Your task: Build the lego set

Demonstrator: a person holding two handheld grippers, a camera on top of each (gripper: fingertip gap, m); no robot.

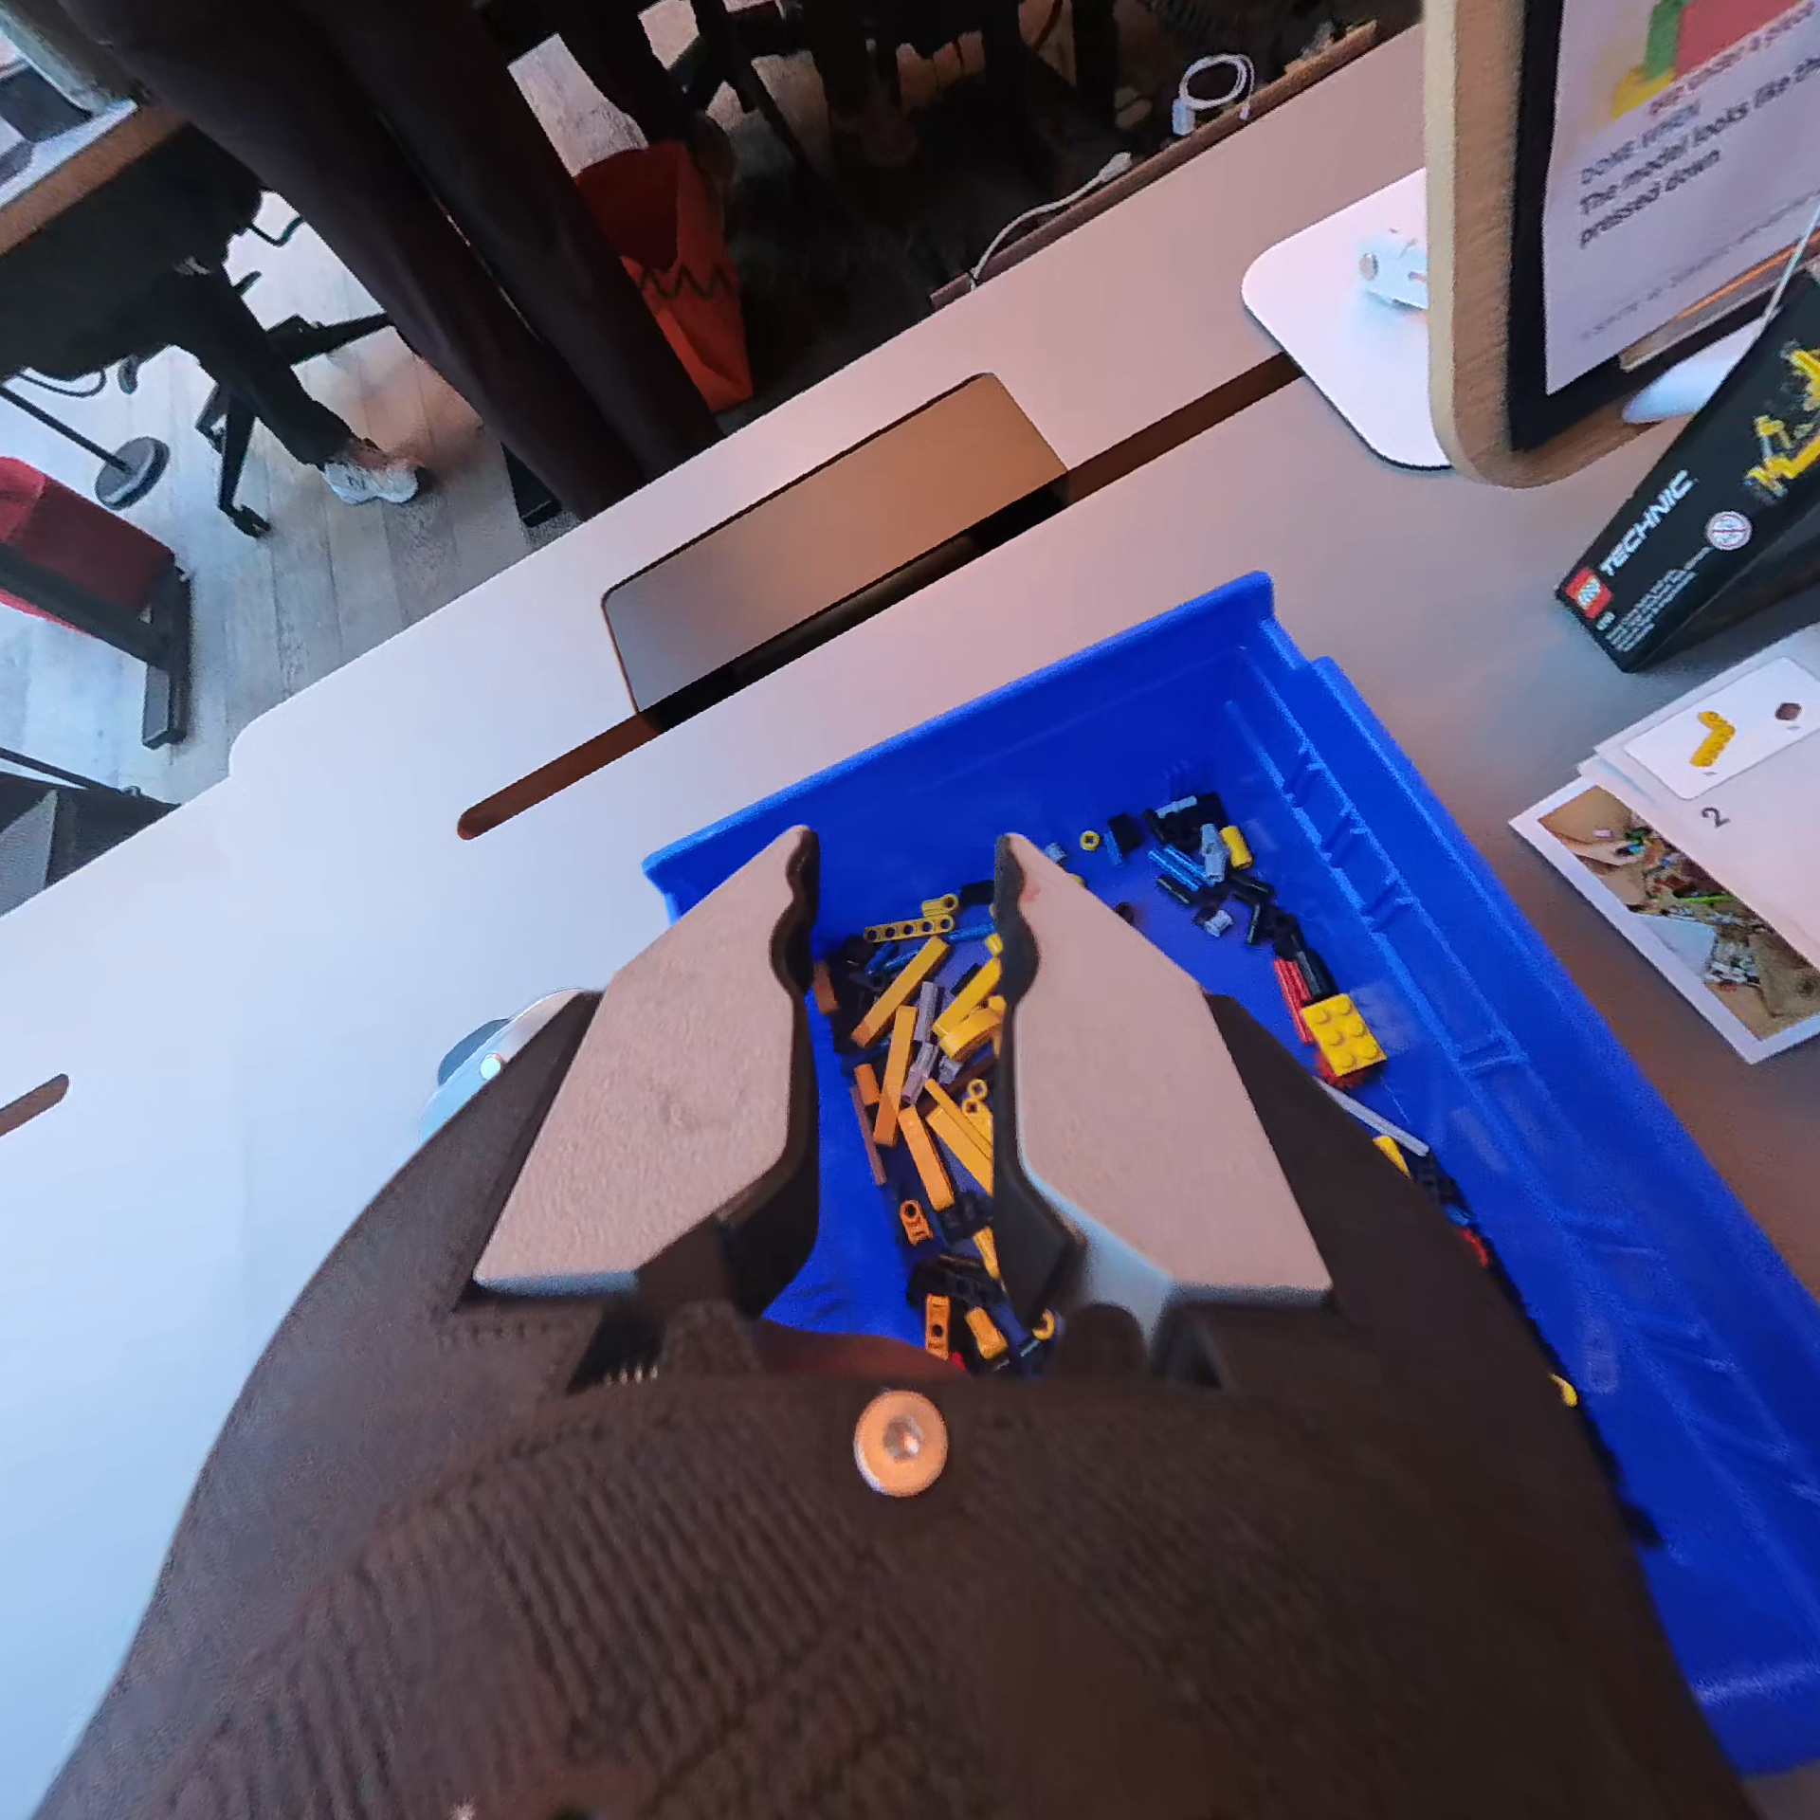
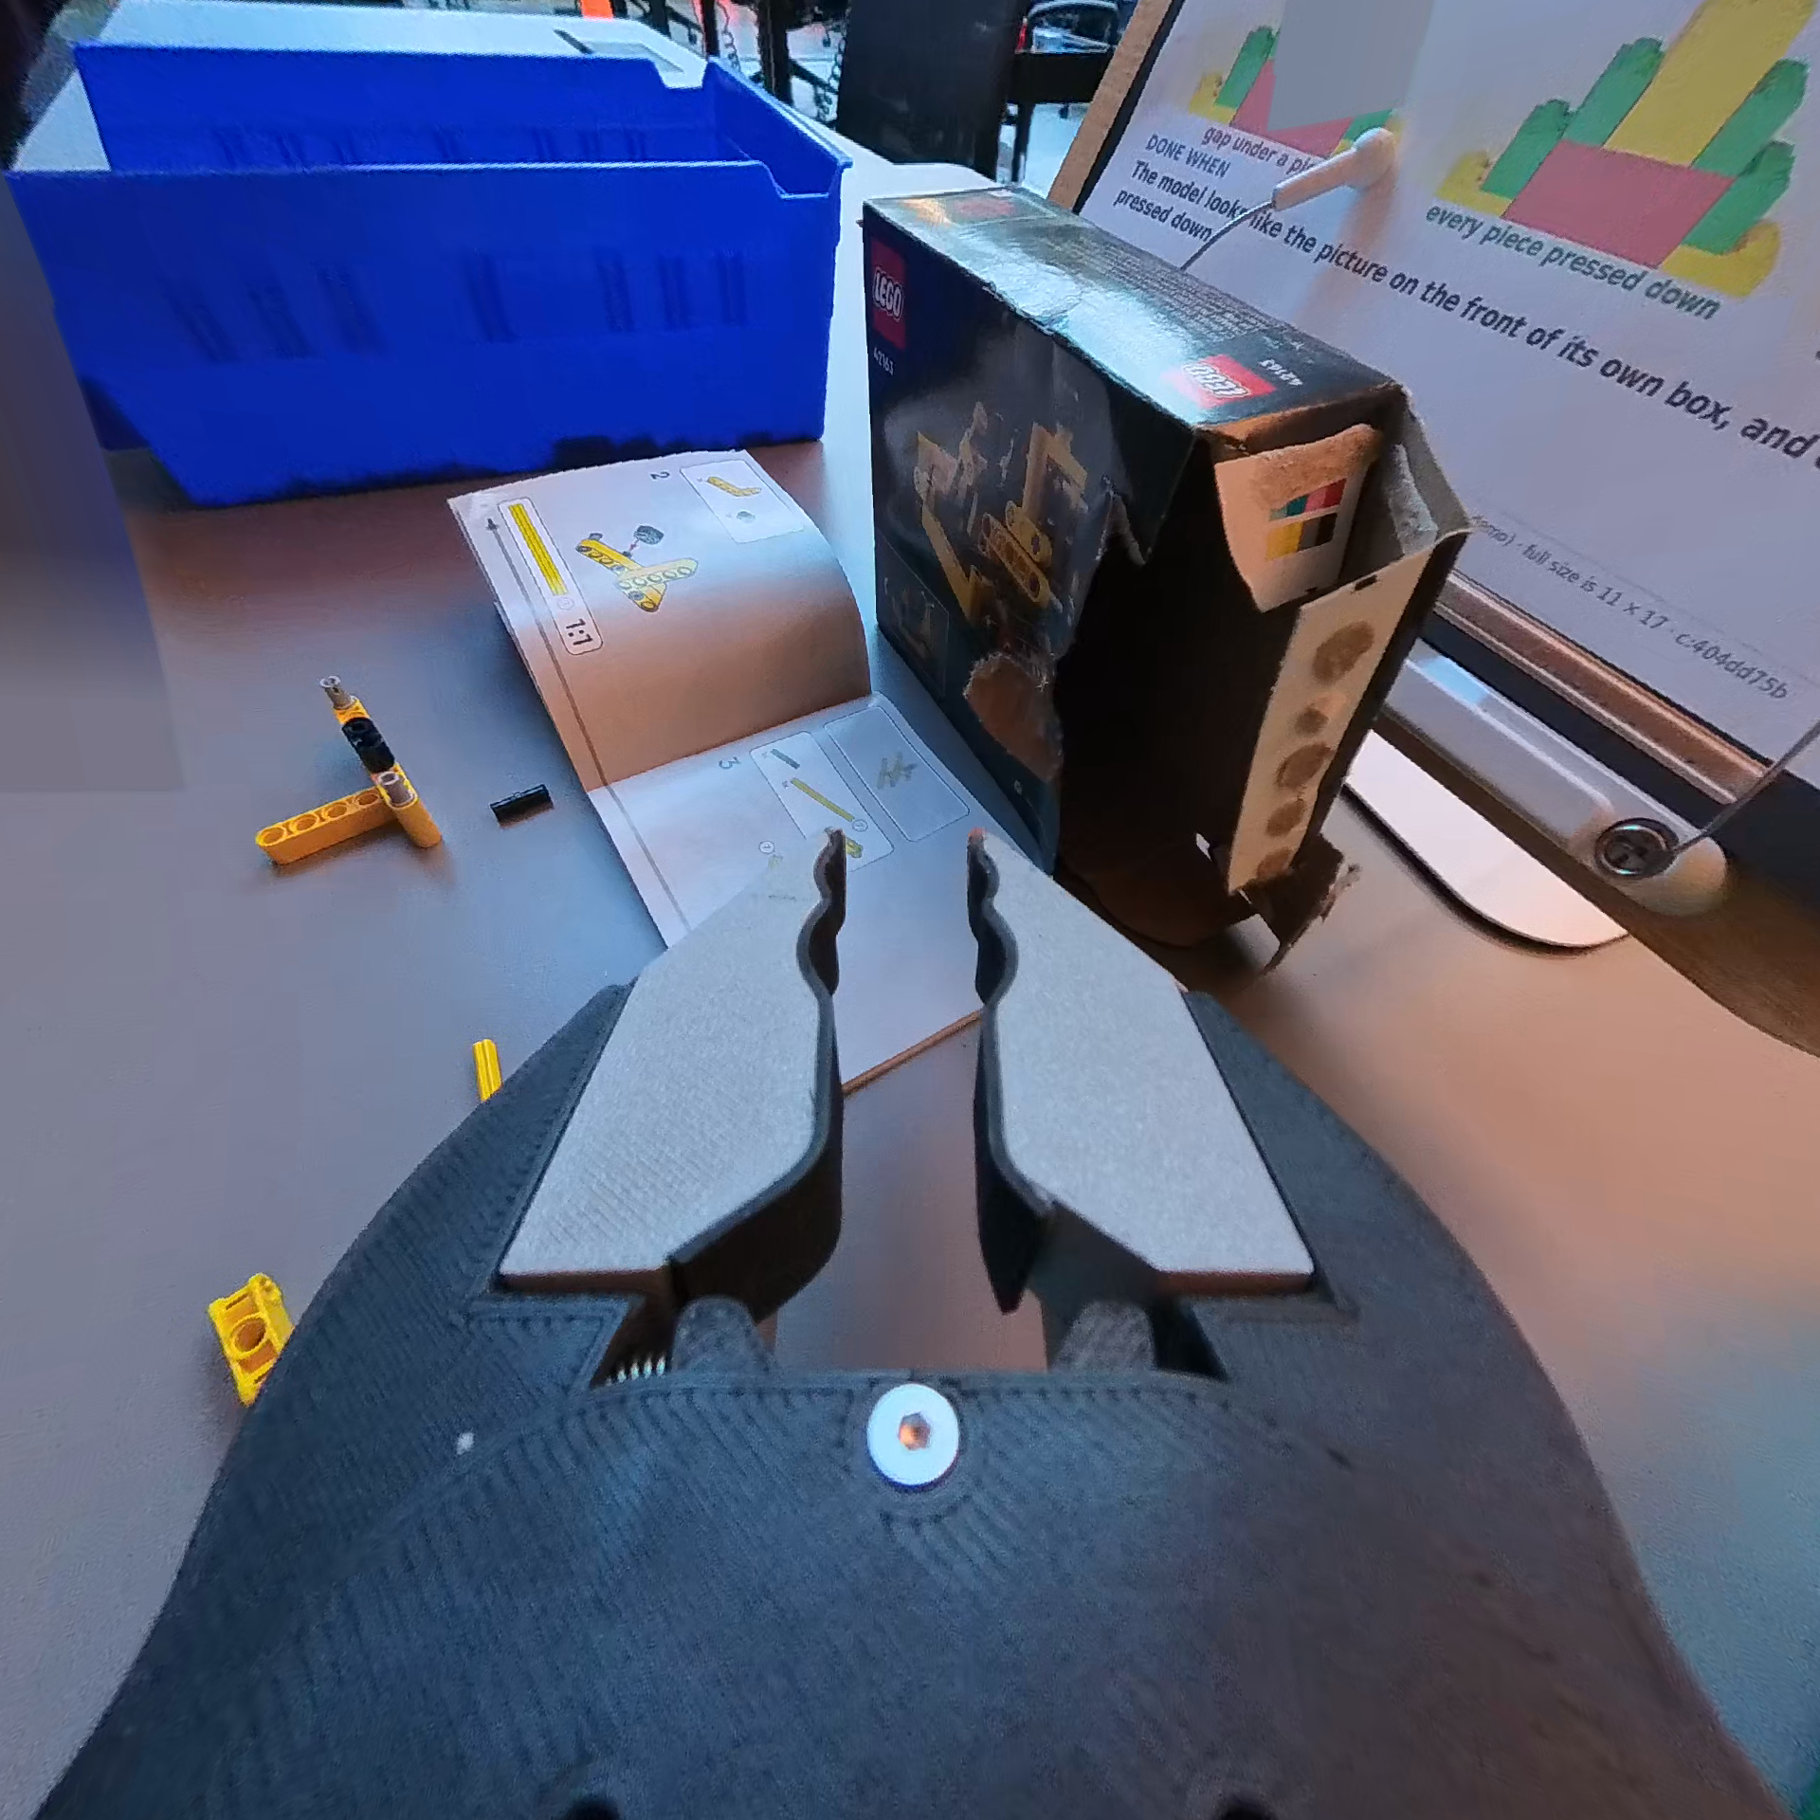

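Observation:
A blue bin (image 1: pixel 1379 886) holds several loose yellow, black and grey lego pieces (image 1: pixel 936 1044) and a yellow brick (image 1: pixel 1341 1034). My left gripper (image 1: pixel 906 847) is open and empty, above the bin's near end. In the right wrist view the bin (image 2: pixel 423 295) stands at the back left. A small yellow T-shaped assembly (image 2: pixel 359 788) lies on the table, with a black pin (image 2: pixel 519 803), a yellow axle (image 2: pixel 486 1069) and a yellow connector (image 2: pixel 248 1330) near it. My right gripper (image 2: pixel 904 852) is open and empty over the open instruction booklet (image 2: pixel 689 630).
The torn black lego box (image 2: pixel 1113 532) stands right of the booklet, also in the left wrist view (image 1: pixel 1704 552). A board with a printed sheet (image 2: pixel 1527 295) leans behind it on a white stand (image 1: pixel 1339 295). The booklet (image 1: pixel 1694 867) lies right of the bin. Left tips to right tips: about 40 cm. Measured from the fingertips, the yellow axle (image 2: pixel 486 1069) is 10 cm or so from the right gripper and 45 cm from the left.

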